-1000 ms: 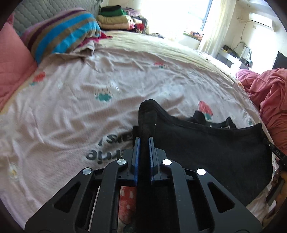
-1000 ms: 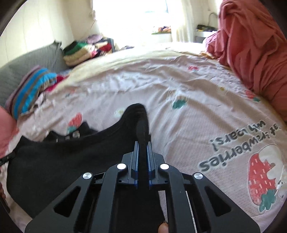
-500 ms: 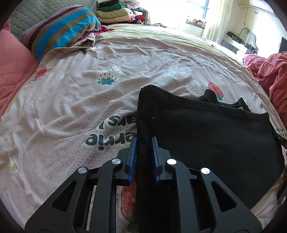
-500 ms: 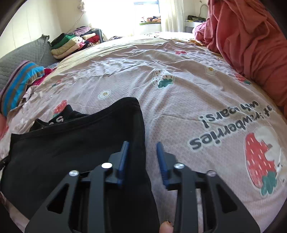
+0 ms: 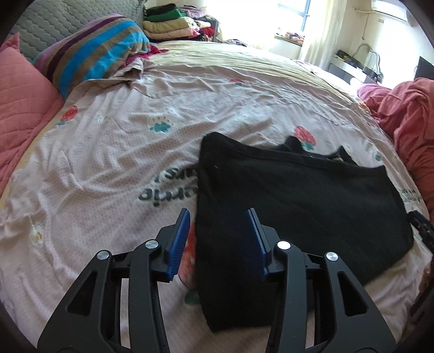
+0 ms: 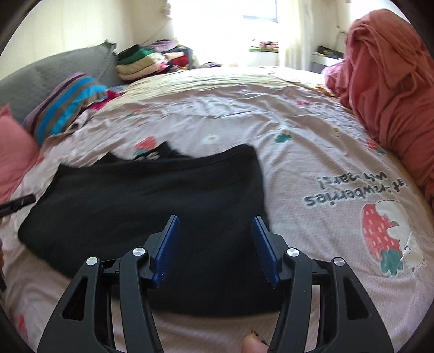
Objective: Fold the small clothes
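A black garment [image 5: 298,201] lies folded flat on the pink strawberry-print bedsheet [image 5: 135,152]. My left gripper [image 5: 218,217] hovers over the garment's left edge, its jaws opening, the blue pads clear of the cloth. In the right wrist view the same black garment [image 6: 152,201] spreads to the left, and my right gripper [image 6: 215,221] stands over its right edge with jaws opening and nothing pressed between them. A bit of white print shows at the garment's far edge. The tip of the other gripper [image 6: 19,202] shows at the left rim.
A striped pillow [image 5: 95,54] and a pink cushion [image 5: 19,108] lie at the head of the bed. A stack of folded clothes [image 5: 168,24] sits beyond. A heap of salmon-red fabric [image 6: 390,89] lines the right side. A fingertip [image 6: 253,344] shows at the bottom.
Both grippers were shut on raised corners of the black garment; they let go, their jaws spread, and they drew back. The garment has dropped flat onto the sheet.
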`<state>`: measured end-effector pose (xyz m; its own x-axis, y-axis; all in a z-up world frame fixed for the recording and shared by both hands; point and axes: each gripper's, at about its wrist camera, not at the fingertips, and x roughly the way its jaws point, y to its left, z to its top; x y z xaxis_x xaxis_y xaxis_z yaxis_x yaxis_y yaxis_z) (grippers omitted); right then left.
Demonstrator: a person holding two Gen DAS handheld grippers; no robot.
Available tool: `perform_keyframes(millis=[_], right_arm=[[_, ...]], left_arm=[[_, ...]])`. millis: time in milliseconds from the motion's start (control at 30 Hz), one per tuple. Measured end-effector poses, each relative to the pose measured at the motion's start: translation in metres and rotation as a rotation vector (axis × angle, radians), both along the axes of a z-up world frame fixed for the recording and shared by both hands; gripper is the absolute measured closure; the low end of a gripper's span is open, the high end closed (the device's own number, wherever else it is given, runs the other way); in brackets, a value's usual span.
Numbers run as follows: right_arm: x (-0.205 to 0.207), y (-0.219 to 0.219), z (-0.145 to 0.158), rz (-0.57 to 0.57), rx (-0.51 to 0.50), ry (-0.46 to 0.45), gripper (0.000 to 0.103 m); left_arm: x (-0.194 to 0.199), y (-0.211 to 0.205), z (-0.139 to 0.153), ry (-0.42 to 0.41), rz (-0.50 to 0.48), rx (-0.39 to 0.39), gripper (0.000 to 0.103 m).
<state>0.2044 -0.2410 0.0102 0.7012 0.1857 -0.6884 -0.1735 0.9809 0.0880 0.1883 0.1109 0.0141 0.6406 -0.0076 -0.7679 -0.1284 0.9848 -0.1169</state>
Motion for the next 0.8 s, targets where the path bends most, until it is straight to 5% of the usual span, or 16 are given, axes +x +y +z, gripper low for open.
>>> perform_keyframes(millis=[233, 300, 500, 633, 800], right_arm=[[-0.019, 0.003, -0.025, -0.006, -0.042, 0.139, 0.045], [-0.022, -0.002, -0.035, -0.012, -0.028, 0.171, 0.045], [-0.032, 0.001, -0.031, -0.018, -0.011, 0.144, 0.044], [-0.039, 0.002, -0.017, -0.014, 0.037, 0.105, 0.030], [-0.048, 0.012, 0.000, 0.020, 0.072, 0.070, 0.013]], left_arm=[[-0.015, -0.012, -0.024, 0.143, -0.023, -0.053, 0.045], [-0.016, -0.006, -0.045, 0.204, -0.006, -0.130, 0.043], [-0.019, -0.001, -0.041, 0.194, 0.002, -0.169, 0.040], [-0.021, -0.002, -0.029, 0.169, -0.010, -0.124, 0.035], [-0.024, -0.003, -0.013, 0.127, -0.017, -0.105, 0.016]])
